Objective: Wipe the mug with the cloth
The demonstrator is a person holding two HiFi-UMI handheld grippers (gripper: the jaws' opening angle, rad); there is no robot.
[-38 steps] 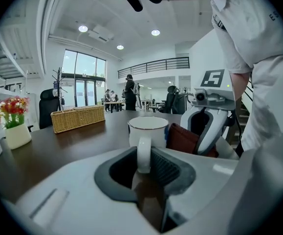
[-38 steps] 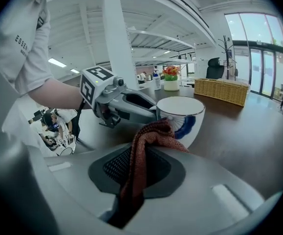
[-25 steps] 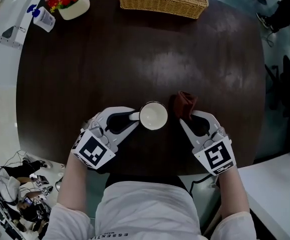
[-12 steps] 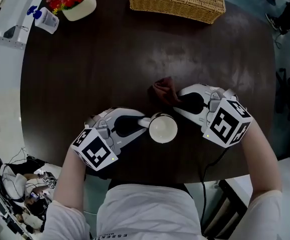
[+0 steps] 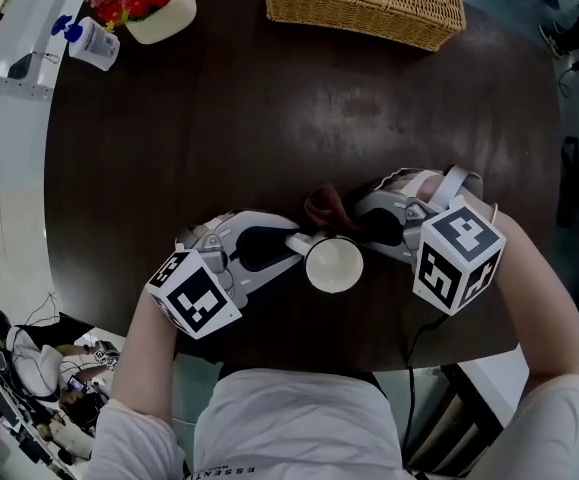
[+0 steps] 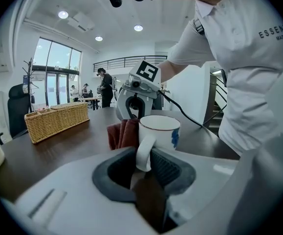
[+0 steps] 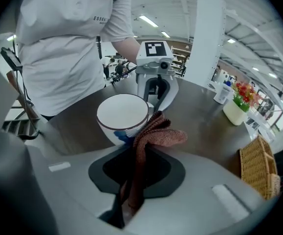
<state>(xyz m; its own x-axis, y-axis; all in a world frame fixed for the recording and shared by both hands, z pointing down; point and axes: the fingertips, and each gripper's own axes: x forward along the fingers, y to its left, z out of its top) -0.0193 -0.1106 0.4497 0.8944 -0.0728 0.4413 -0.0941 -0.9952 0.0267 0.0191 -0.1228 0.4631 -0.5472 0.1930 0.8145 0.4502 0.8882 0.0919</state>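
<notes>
The white mug [image 5: 333, 265], blue-marked and dark-rimmed, is gripped by its handle in the left claw [image 5: 292, 245] near the front edge of the tabletop [image 5: 219, 118]. The reddish-brown cloth [image 5: 323, 206], clamped in the right claw [image 5: 357, 220], is touching its side.

- Right gripper [image 5: 357, 218] has swung round! A second ago it sat at the frame's lower right, pointing up. Now it lies right of centre, jaws aimed left.
- Its cube [image 5: 456, 258] has rolled with it and sits higher in the frame.
- Cloth [image 5: 324, 206] has travelled: first off the mug's [image 5: 334, 265] upper right, then clear of its upper left, now down against the mug's far side, touching.
- Mug and left gripper [image 5: 287, 246] have slid slightly lower and to the right in the frame.
</notes>
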